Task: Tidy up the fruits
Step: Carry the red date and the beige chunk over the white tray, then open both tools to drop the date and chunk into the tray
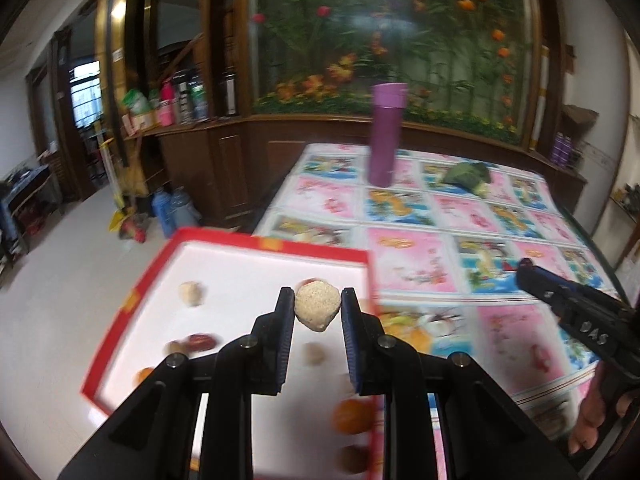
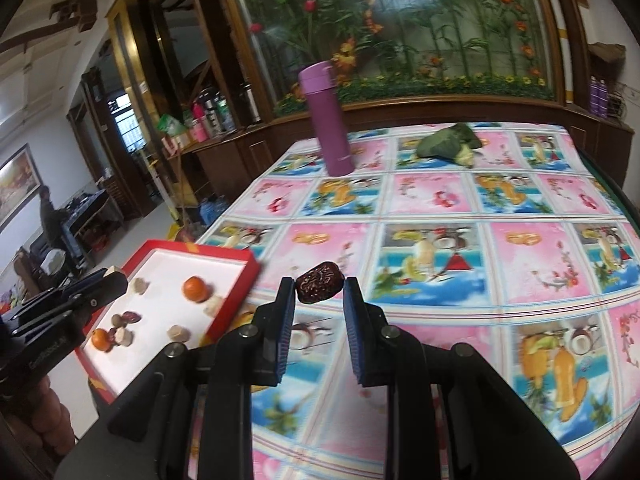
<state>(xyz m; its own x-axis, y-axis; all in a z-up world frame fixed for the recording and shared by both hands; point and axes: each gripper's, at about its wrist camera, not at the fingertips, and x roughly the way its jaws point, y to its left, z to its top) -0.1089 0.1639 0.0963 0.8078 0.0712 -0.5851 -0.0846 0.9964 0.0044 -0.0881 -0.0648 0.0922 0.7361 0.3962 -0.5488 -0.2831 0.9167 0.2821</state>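
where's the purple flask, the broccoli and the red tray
purple flask point(image 2: 330, 120), right wrist view, middle of its body
broccoli point(image 2: 444, 142), right wrist view, its green head
red tray point(image 2: 230, 305), right wrist view, its right rim

A lived-in home, by the look of it: a table under a bright fruit-print tablecloth point(image 2: 440, 216) stands before a dark wooden wall cabinet point(image 1: 224, 160) framing a big flower mural point(image 2: 400, 28). Bottles and packets point(image 1: 168, 104) crowd its ledge, water jugs point(image 1: 172, 208) sit on the pale tiled floor, and a framed picture point(image 2: 18, 184) hangs further back.
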